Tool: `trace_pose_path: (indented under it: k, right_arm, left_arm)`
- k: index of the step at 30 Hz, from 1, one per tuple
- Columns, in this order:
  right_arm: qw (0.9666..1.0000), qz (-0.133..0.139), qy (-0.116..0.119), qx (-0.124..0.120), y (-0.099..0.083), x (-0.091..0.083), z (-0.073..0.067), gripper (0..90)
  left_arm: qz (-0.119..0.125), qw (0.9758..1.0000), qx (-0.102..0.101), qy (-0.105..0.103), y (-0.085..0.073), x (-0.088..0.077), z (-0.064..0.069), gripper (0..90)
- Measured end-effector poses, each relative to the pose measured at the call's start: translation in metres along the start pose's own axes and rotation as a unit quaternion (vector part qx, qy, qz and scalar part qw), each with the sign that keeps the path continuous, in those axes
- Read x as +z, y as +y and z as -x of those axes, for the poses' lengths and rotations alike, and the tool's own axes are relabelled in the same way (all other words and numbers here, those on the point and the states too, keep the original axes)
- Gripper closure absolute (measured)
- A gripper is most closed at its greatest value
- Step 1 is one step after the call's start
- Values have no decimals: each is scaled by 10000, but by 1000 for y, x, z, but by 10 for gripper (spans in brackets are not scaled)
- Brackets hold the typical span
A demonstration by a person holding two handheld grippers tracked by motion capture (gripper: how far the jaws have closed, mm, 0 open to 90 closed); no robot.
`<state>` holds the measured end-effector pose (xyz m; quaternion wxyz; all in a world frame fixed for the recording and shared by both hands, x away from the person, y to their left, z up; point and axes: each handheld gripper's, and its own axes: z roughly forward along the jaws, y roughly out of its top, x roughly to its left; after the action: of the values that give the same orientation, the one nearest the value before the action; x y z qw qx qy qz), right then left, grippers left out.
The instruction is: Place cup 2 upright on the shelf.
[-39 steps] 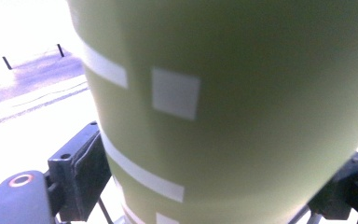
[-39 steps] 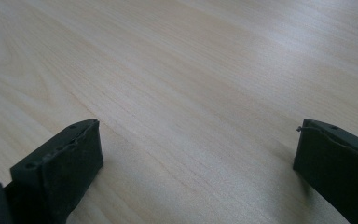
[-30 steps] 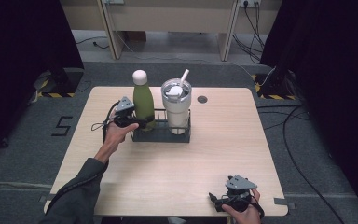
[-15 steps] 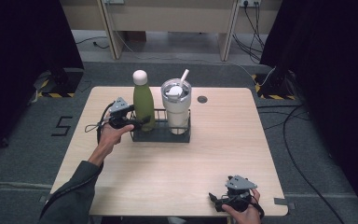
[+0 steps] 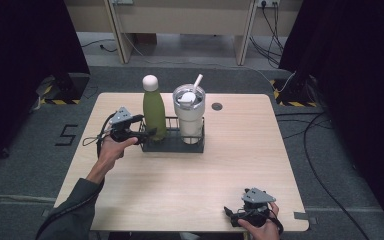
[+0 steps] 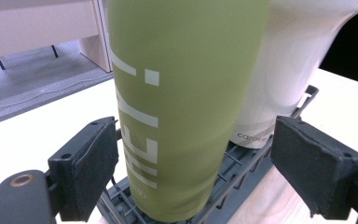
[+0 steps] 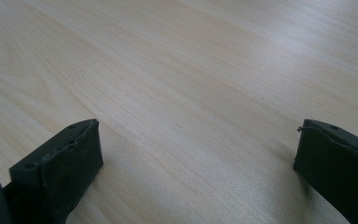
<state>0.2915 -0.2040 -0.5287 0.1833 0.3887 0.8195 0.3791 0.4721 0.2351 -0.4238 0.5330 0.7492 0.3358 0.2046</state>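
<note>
In the high view, the left gripper (image 5: 141,131) has drawn back a little toward the tabletop's left edge compared with a second ago, when it sat close against the green bottle (image 5: 153,111); the bottle stands upright as before in the left bay of the black wire rack (image 5: 172,142), beside the white tumbler (image 5: 189,117), near the far edge. The right gripper (image 5: 235,216) has not moved from the near right corner. In the left gripper view, the jaws stand wide apart with the bottle between them, each pad clear of its wall, holding nothing. This reads as a release or a re-approach, not a grip. In the right gripper view, the jaws gape wide over bare wood, empty.
</note>
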Motion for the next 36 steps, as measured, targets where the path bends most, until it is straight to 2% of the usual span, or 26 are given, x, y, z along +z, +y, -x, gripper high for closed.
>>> trace_pose_path:
  k: [16, 26, 30, 36]
  right_arm:
    - [10000, 0, -2, -2, 0, 0, 0, 10]
    - [10000, -2, -2, 2, 0, 0, 0, 9]
    - [10000, -8, -2, 12, 0, 0, 0, 8]
    - [10000, 0, -8, 30, 0, 0, -1, 7]
  left_arm:
    - [-27, 9999, -27, -119, -7, -31, 18, 148]
    - [32, 9997, -64, -228, -22, -49, 29, 148]
    - [23, 9999, -28, -155, -29, -56, 32, 148]
    - [3, 9998, -41, -171, -43, -63, 37, 148]
